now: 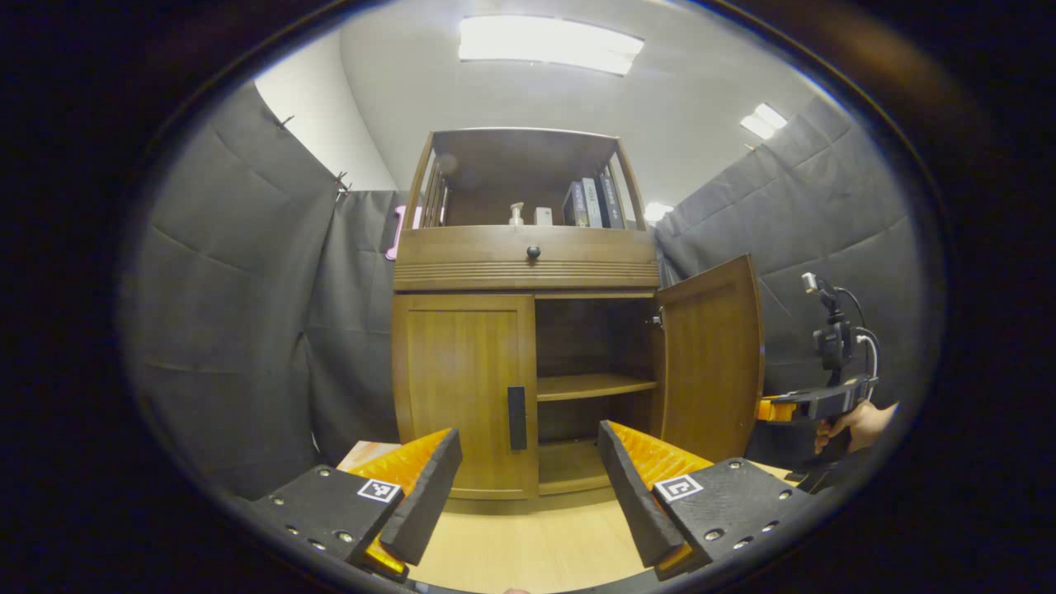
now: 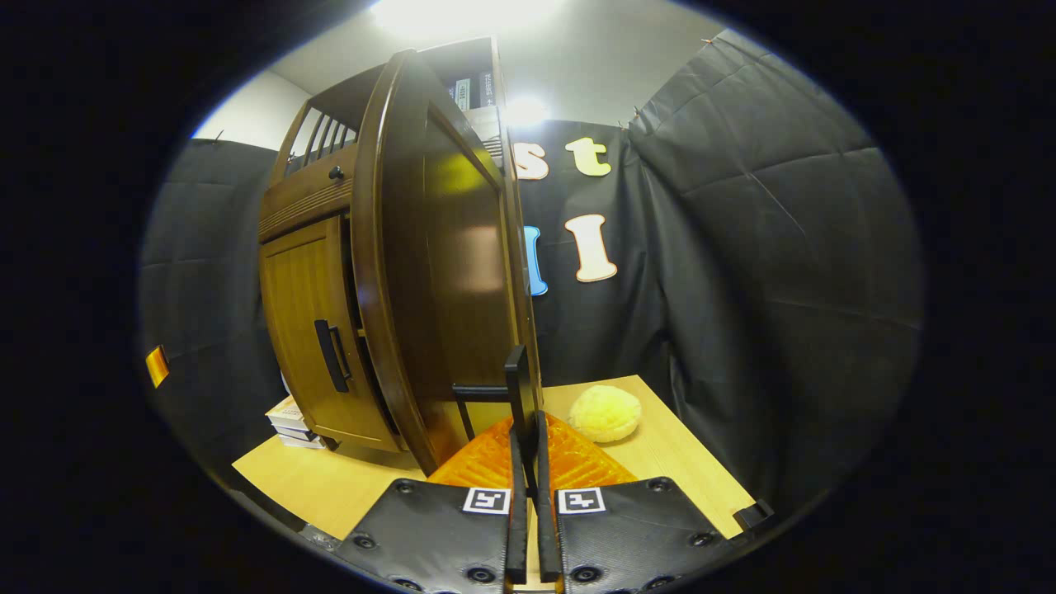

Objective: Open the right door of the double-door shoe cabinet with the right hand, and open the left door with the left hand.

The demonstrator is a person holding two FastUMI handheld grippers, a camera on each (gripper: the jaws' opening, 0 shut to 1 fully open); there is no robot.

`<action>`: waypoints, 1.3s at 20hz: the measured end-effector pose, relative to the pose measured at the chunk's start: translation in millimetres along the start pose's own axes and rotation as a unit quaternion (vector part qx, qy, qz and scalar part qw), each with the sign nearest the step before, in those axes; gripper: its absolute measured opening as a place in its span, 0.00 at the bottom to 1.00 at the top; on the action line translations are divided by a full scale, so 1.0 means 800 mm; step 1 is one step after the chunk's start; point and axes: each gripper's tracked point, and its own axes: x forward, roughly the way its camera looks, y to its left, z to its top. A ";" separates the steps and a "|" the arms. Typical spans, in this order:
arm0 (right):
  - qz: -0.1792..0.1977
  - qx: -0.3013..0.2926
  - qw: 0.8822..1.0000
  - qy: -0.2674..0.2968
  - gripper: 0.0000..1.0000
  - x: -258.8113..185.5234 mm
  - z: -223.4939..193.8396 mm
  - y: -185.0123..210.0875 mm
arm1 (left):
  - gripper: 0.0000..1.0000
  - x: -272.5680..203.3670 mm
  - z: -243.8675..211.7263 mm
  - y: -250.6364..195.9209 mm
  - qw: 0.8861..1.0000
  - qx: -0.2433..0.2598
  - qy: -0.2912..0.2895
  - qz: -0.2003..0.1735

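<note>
Two doors differ: right door [image 1: 711,359] swung open, its handle [image 2: 517,388] pinched in the right gripper [image 2: 528,462] jaws; left door [image 1: 464,392] closed at the table's [image 1: 528,544] back edge, left gripper [image 1: 528,474] jaws spread.

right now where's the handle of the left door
In the left gripper view the left door's handle sits upright on the closed left door, at its inner edge beside the open compartment, just above and between the left gripper jaws.

open right door [image 1: 711,356] beside bare tabletop [image 1: 528,544], closed left door [image 1: 462,388] ahead
</note>
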 end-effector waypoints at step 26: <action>-0.110 -0.058 0.986 -0.112 0.95 -0.172 0.075 -0.053 | 0.95 0.208 -0.034 0.017 1.000 0.011 -0.004 -0.011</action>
